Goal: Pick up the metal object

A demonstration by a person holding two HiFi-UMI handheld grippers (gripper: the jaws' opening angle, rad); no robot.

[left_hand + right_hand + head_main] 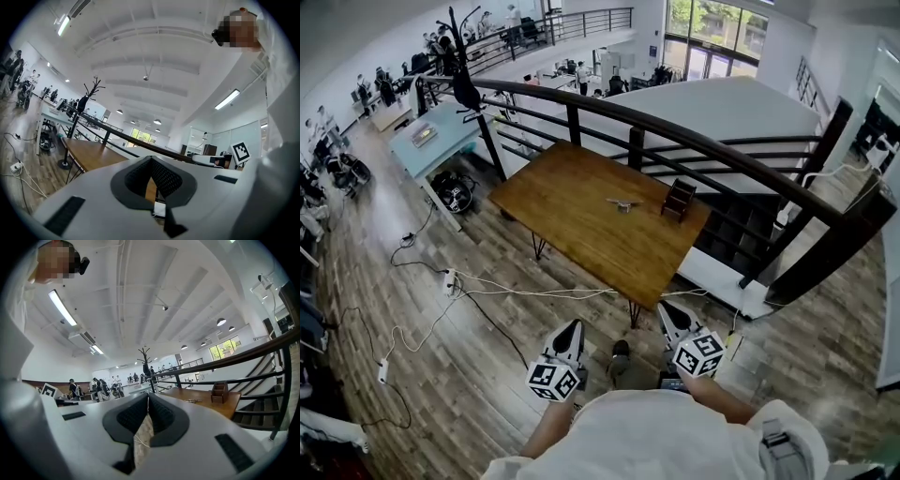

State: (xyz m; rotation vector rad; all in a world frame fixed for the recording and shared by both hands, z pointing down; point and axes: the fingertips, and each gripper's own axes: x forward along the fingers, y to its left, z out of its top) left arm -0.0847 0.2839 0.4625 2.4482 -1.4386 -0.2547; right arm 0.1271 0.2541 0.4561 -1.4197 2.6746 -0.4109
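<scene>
L gripper (574,326), R gripper (666,307) prob. closed

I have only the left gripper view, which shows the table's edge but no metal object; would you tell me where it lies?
Observer: In the head view, the metal object lies on the wooden table, toward its far side.
Operator: Is anything close to it?
Observer: A small dark wooden holder stands just to its right, not touching it.
Operator: And what is the right gripper doing?
Observer: The right gripper is shut with nothing between its jaws, held near the person's body, well short of the table.
</scene>
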